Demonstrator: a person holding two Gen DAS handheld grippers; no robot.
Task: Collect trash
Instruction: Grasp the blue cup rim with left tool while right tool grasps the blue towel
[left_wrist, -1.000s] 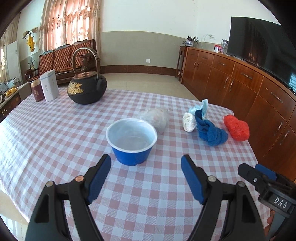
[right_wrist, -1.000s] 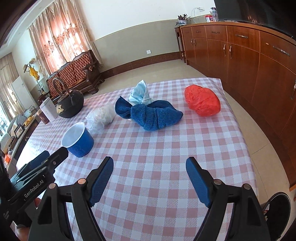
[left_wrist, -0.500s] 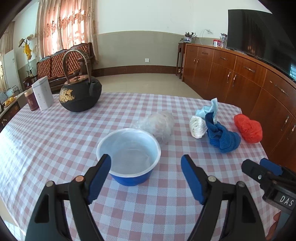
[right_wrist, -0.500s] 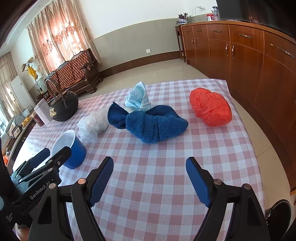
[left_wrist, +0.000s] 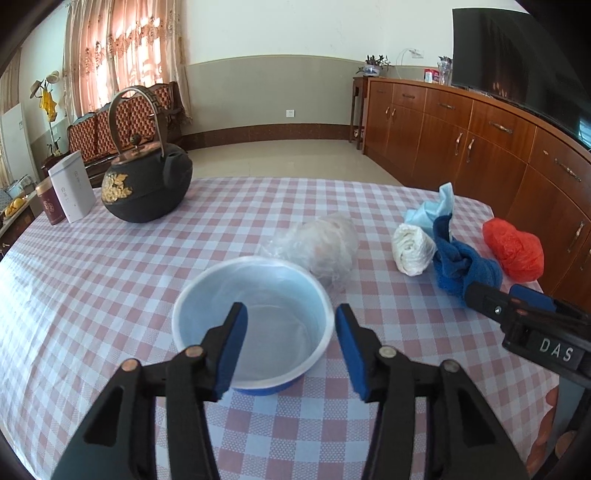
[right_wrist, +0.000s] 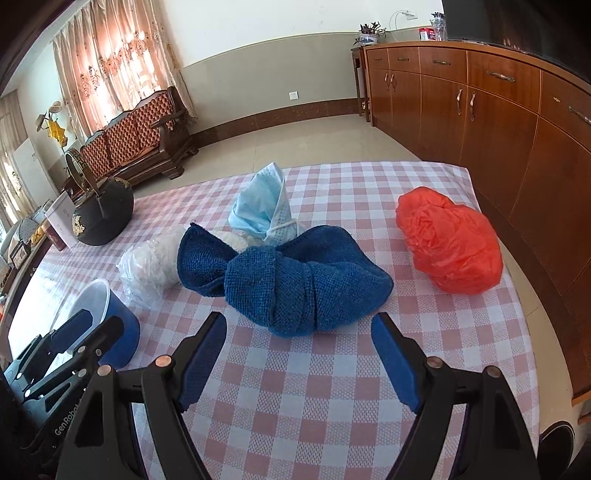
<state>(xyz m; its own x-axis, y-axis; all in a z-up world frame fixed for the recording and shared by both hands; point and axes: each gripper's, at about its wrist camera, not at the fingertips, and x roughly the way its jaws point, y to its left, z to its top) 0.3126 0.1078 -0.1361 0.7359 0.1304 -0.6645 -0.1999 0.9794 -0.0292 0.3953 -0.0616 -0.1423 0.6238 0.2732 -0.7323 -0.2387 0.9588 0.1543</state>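
Note:
A blue bin with a white liner (left_wrist: 255, 317) stands on the checked tablecloth (left_wrist: 110, 266); it also shows in the right wrist view (right_wrist: 107, 317). My left gripper (left_wrist: 291, 343) is open, its jaws narrowed over the bin's near rim, holding nothing. Behind the bin lies a clear plastic wad (left_wrist: 317, 243). My right gripper (right_wrist: 299, 358) is open and empty just before a knotted blue towel (right_wrist: 291, 280). A light blue mask (right_wrist: 266, 206), a white wad (left_wrist: 413, 249) and a red plastic bag (right_wrist: 450, 243) lie around the towel.
A black iron kettle (left_wrist: 147, 184), a white box (left_wrist: 72, 192) and a dark red tin (left_wrist: 48, 203) stand at the table's far left. Wooden cabinets (right_wrist: 498, 110) run along the right, close to the table's edge.
My left gripper has moved forward over the bin's near rim and its jaws have narrowed. My right gripper has moved closer to the blue towel.

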